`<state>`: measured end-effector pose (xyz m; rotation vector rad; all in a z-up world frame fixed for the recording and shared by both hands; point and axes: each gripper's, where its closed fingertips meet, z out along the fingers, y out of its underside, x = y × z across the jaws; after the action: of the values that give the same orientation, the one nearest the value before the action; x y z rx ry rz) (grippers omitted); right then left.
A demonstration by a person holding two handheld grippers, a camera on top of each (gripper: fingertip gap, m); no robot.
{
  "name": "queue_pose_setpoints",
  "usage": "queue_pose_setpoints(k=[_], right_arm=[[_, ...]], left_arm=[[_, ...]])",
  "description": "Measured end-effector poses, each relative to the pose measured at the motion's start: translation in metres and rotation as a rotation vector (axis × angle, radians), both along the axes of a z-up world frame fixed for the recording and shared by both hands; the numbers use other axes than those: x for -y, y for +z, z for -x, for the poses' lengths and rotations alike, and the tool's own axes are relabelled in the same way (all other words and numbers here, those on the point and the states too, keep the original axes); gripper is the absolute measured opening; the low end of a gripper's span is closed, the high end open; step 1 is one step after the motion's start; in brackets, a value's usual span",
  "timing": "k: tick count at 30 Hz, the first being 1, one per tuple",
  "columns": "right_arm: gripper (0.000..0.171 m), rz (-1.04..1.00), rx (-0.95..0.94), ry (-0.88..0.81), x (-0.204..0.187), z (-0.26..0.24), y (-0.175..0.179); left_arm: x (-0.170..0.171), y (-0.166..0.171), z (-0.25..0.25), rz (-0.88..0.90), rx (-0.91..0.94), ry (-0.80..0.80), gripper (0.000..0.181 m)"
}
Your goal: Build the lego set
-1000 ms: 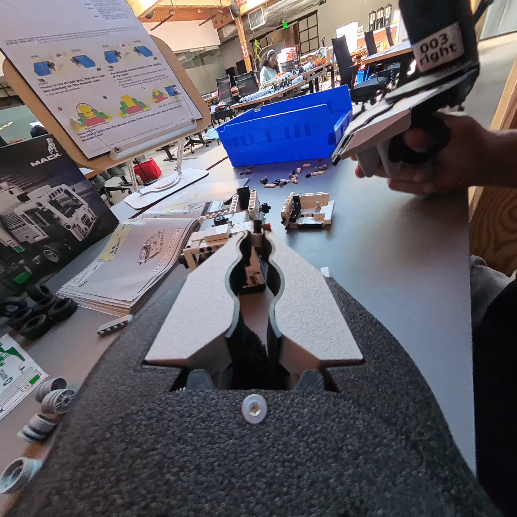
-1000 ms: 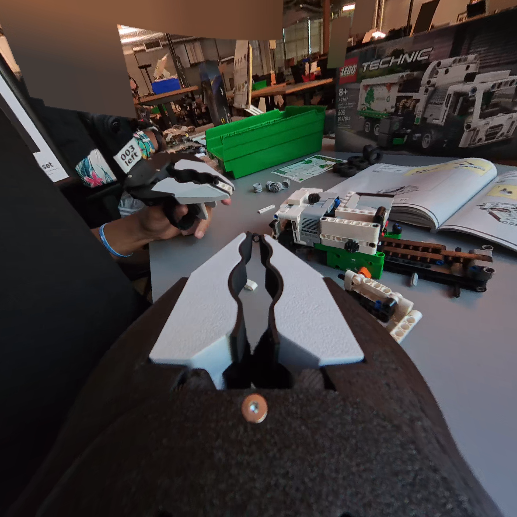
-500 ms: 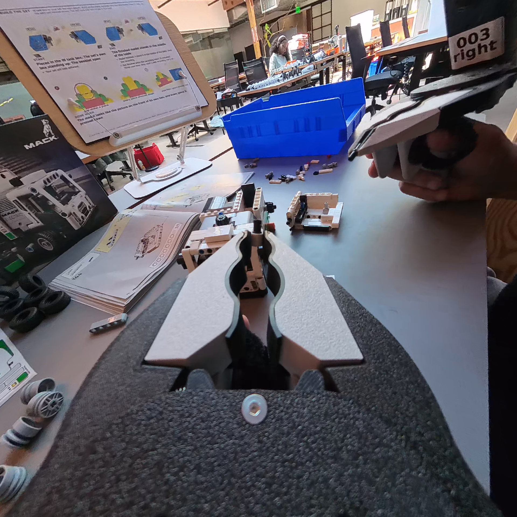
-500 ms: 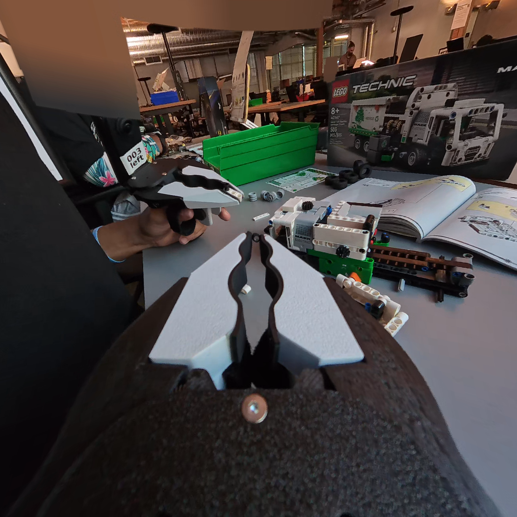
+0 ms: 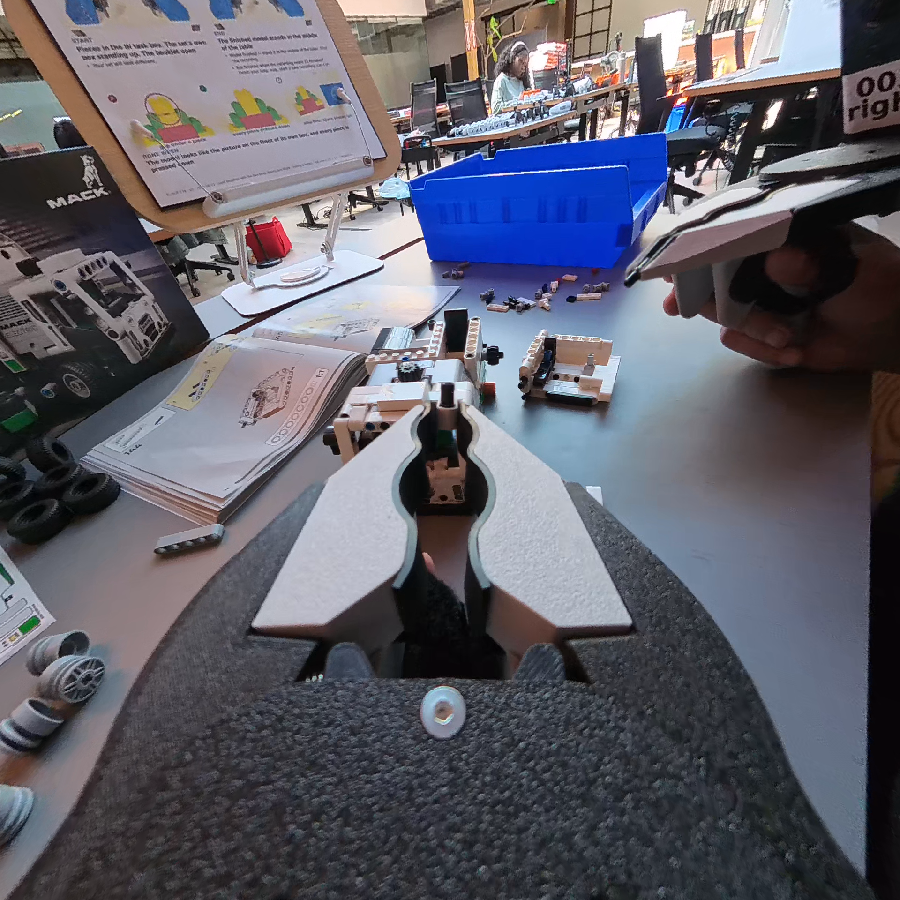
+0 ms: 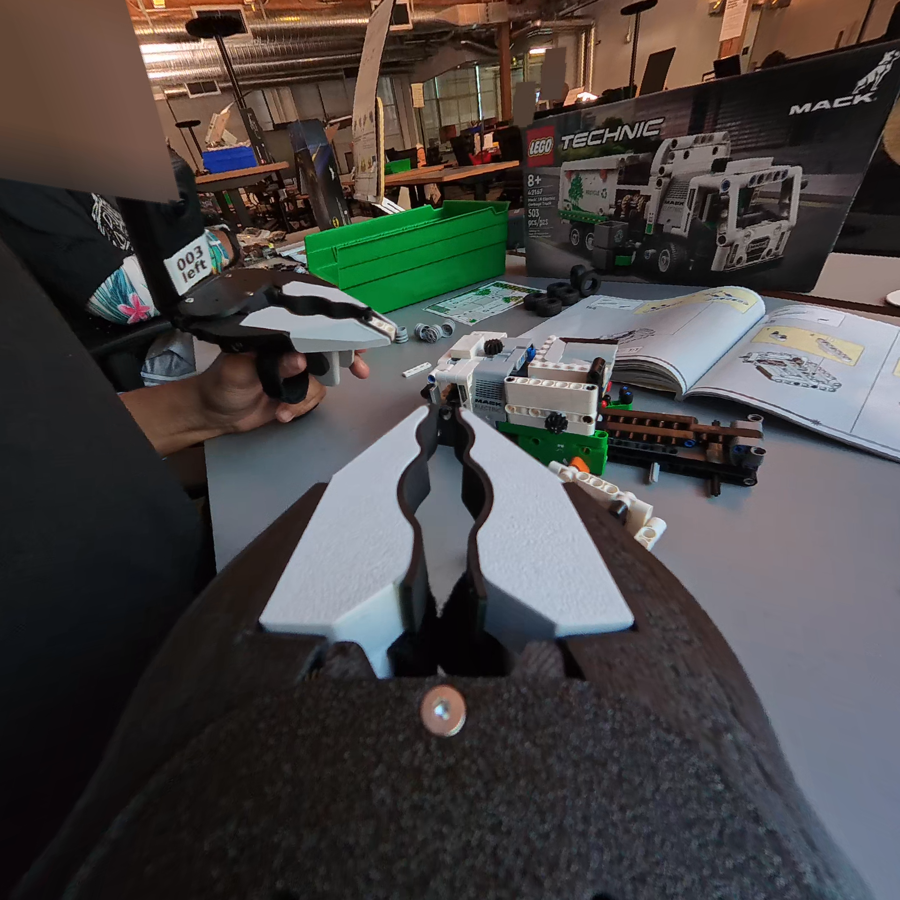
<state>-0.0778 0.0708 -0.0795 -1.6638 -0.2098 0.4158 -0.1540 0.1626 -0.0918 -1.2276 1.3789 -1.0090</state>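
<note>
Found the left gripper (image 6: 384, 328) held level above the table (image 6: 779, 609), its handle wrapped in the left hand (image 6: 253, 394), which rested near the table edge. Noted its tips aimed at the truck build (image 6: 521, 394), a narrow slit apart, with nothing between them. Found the right gripper (image 5: 633, 275) raised off the table in the right hand (image 5: 803, 321), nose tilted slightly down. Noted the same narrow gap at its tips in its own view, also empty.

Located the truck build mid-table, just beside the open booklet (image 5: 219, 414). Counted two assemblies: that build and one smaller white sub-assembly (image 5: 570, 372) near it. Counted one blue bin (image 5: 535, 214), one green bin (image 6: 409, 253), one set box (image 6: 682, 185), one grey holed beam (image 5: 190, 538) and one sheet stand (image 5: 209, 97). Made out about four black tyres (image 6: 560, 294), at least four grey rims (image 5: 73, 677) and a scatter of loose small parts (image 5: 540, 294) too small to count.
</note>
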Motion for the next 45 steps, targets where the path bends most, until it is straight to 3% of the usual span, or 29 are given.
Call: queue_pose_setpoints(k=[20, 45], right_arm=[[0.004, 0.005, -0.005, -0.009, 0.002, -0.001, -0.002], [0.004, 0.025, 0.018, 0.0, -0.003, 0.002, -0.006]], left_arm=[[0.013, -0.003, -0.001, -0.126, -0.01, -0.022, 0.006], [0.013, -0.001, -0.001, -0.132, 0.007, -0.016, 0.006]])
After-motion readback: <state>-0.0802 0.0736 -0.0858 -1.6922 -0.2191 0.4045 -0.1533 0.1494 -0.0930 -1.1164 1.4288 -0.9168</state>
